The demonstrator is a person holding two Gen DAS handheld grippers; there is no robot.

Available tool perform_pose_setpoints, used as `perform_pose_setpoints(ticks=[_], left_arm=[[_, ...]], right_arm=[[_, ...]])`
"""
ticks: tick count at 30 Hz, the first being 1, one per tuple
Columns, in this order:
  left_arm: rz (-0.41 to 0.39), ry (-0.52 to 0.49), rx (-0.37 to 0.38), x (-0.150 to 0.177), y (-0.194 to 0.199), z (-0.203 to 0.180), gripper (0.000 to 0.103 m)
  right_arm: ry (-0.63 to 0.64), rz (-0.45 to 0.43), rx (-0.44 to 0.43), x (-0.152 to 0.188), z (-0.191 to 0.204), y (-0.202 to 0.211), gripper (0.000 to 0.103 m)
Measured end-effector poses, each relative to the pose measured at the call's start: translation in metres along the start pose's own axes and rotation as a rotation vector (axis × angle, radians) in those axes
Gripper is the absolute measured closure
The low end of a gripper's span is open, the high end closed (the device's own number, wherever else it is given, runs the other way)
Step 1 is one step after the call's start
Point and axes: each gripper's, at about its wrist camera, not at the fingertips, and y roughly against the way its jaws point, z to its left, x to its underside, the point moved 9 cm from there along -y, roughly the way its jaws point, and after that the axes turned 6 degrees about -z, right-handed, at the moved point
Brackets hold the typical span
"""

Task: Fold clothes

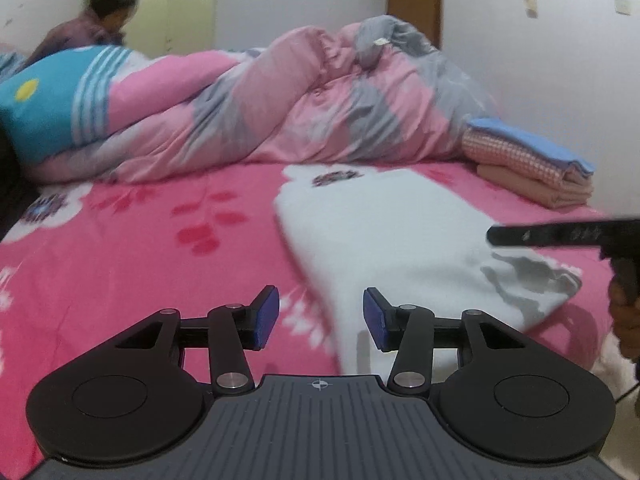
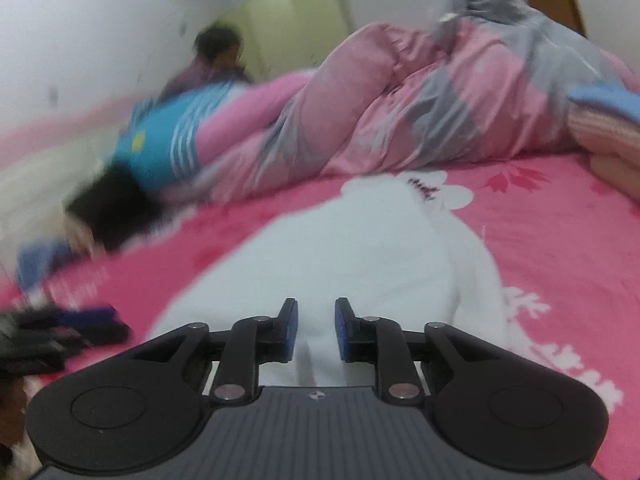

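Left wrist view
- Landmark: the white garment (image 1: 384, 232), lying flat on the pink sheet (image 1: 140, 248).
- Left gripper (image 1: 320, 318): just short of the garment's near-left edge, low over the sheet; fingers (image 1: 266, 316) apart, nothing between the blue pads.
- Garment shape: a broad white cloth with a grey-shadowed fold at its right corner; a small dark mark sits near its far edge.
- Right gripper (image 1: 560, 236): seen side-on over the garment's right part as a dark bar; whether its fingers are apart cannot be told from here.
- Hand (image 1: 624, 320): right of the garment at the frame edge, holding that gripper's handle.
- Quilt (image 1: 320, 96): beyond the garment, a bunched pink and grey heap.
- Pillow (image 1: 56, 108): far left of the garment, blue with white stripes, against the quilt.
- Folded stack (image 1: 532, 164): beyond the garment to the right, checked, tan and blue cloths.
- Person (image 1: 100, 16): far behind and left of the garment, blurred, past the pillow.

Right wrist view
- Garment (image 2: 360, 248): straight ahead, spread on the sheet (image 2: 560, 240), running under the gripper.
- Right gripper (image 2: 316, 330): above the garment's near end; fingers (image 2: 290, 330) a little apart, white cloth showing in the gap, pads not pressing it.
- Left gripper (image 2: 80, 320): left of the garment, a blurred dark and blue shape low over the sheet.
- Quilt (image 2: 440, 100): beyond the garment.
- Pillow (image 2: 160, 144): beyond and left of the garment, blurred.
- Person (image 2: 216, 56): far beyond the garment, blurred.
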Motion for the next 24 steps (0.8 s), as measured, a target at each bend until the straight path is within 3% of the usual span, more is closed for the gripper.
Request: perform_pose_setpoints(ticks=[3, 7, 11, 15, 18, 20, 24], left_arm=[[-0.018, -0.049, 0.027, -0.012, -0.027, -0.018, 0.057], [-0.036, -0.098, 0.050, -0.020, -0.060, -0.039, 0.057], [-0.034, -0.031, 0.089, -0.032, -0.077, -0.041, 0.057], [-0.030, 0.080, 0.146, -0.050, -0.090, -0.038, 0.057], [-0.020, 0.155, 0.203, -0.066, -0.100, -0.036, 0.056], [-0.003, 0.196, 0.259, -0.072, -0.107, -0.039, 0.050], [0.072, 0.248, 0.327, -0.071, -0.128, -0.050, 0.043]], right_arm=[[-0.139, -0.026, -0.028, -0.026, -0.031, 0.000, 0.062], [-0.219, 0.012, -0.065, -0.051, -0.070, -0.025, 0.037], [-0.284, 0.115, -0.094, -0.049, -0.096, -0.066, 0.038], [-0.288, 0.170, -0.184, -0.033, -0.089, -0.081, 0.043], [-0.190, 0.120, -0.227, -0.032, -0.070, -0.070, 0.045], [-0.067, 0.083, -0.229, -0.032, -0.053, -0.061, 0.045], [0.308, 0.024, -0.182, -0.023, -0.004, -0.053, 0.044]])
